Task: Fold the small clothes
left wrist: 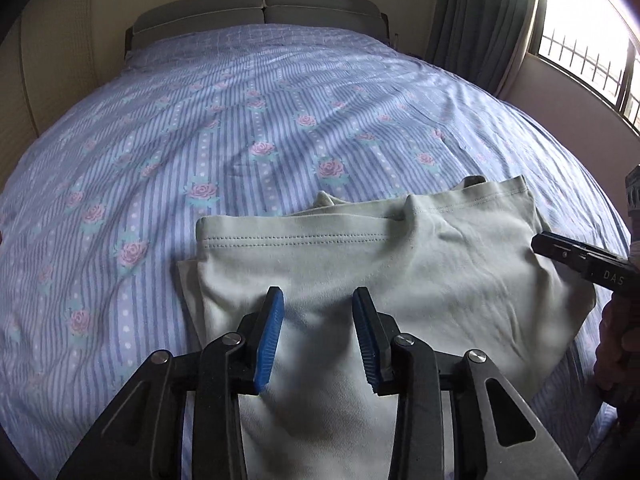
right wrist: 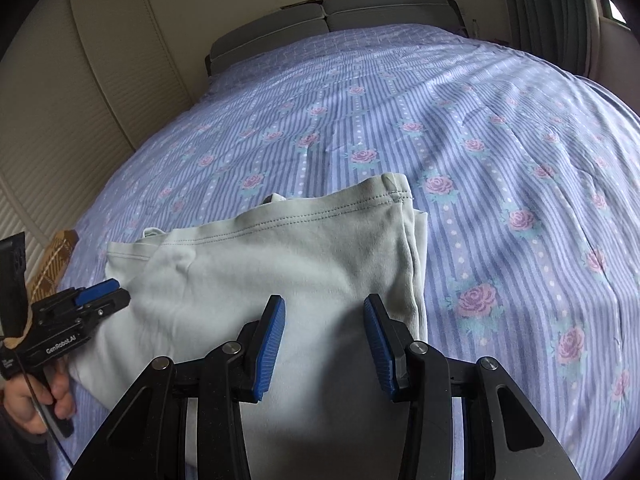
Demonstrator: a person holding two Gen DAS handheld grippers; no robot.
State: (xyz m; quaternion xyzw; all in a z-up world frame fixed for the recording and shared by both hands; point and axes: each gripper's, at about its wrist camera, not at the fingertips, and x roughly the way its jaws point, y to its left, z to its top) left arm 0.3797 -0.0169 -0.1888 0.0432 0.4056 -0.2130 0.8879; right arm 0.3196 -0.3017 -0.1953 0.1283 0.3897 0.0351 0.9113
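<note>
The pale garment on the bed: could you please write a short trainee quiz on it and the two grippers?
1. True or false: the pale green garment lies on a striped bedspread with roses.
2. Which is right? A: both grippers grip the garment. B: both are open with nothing gripped. C: only the right one grips it.
3. On which side of the left wrist view does the right gripper enter?

Key
1. True.
2. B: the left gripper and the right gripper both have their blue pads apart over the cloth, clamping none of it.
3. From the right edge.
</note>
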